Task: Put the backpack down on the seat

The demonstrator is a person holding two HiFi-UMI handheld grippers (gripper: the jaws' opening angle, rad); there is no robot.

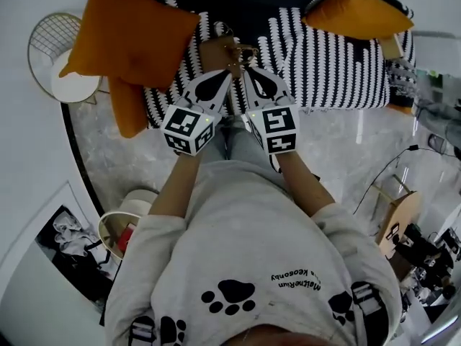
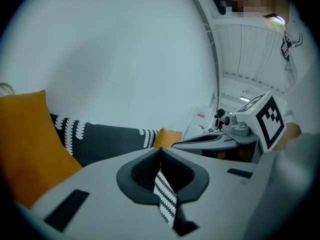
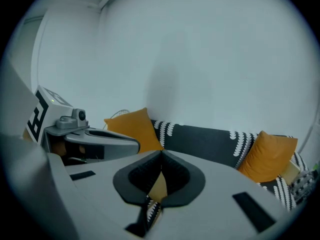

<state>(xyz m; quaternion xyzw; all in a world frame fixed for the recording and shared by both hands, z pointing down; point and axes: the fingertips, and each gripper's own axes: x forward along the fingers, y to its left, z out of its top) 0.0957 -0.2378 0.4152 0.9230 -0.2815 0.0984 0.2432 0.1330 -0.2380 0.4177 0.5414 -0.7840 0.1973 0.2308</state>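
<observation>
A small brown backpack (image 1: 225, 51) stands on the front of the black sofa seat with its white pattern (image 1: 324, 63). In the head view my left gripper (image 1: 227, 75) and right gripper (image 1: 247, 71) are held side by side, their tips over the backpack's near side. In the left gripper view the jaws (image 2: 160, 149) meet at the tips, with only sofa pattern showing through the gap. In the right gripper view the jaws (image 3: 161, 153) are also closed. A tan patch of the backpack (image 3: 159, 188) shows below them. I see nothing pinched between either pair of pads.
Orange cushions lie at the sofa's left (image 1: 133, 31) and right (image 1: 356, 14). A wire side table (image 1: 61, 56) stands left of the sofa. A white bin (image 1: 122, 225) sits on the marble floor by my left side. Cables (image 1: 389, 171) and clutter lie to the right.
</observation>
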